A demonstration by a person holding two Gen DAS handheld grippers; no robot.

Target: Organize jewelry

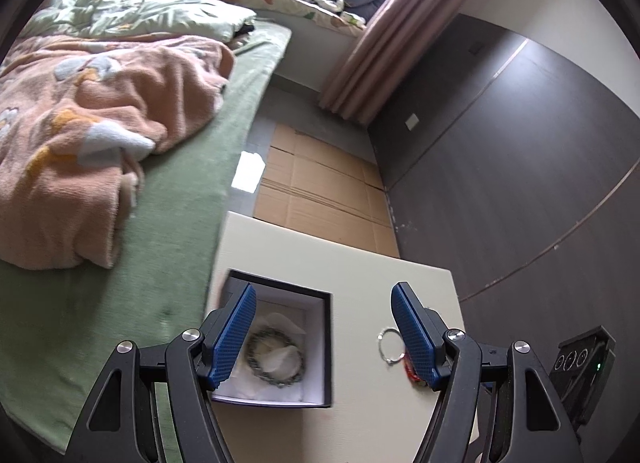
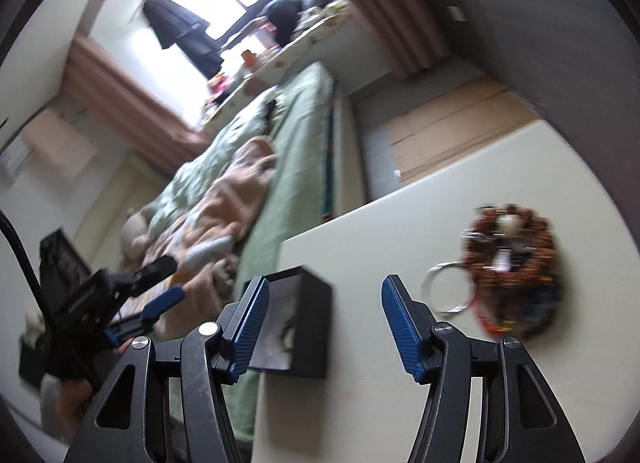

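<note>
I see the bench (image 1: 360, 415) beside the bed (image 1: 168, 263), w/ the black box (image 1: 326, 343) open upward below my left tool (image 1: 324, 321), pads apart on nothing. Dark bead bracelet (image 1: 276, 355) lies flat inside as a loop, no clear long axis. Right tool (image 2: 324, 323) also apart & empty; silver ring (image 2: 448, 289) and bead pile (image 2: 512, 271) lie just right of it on the bench.

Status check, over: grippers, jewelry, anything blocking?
Left gripper open, empty. Right gripper open, empty. Beaded bracelet in black box; silver ring and bead pile on table. Nothing blocking.
</note>
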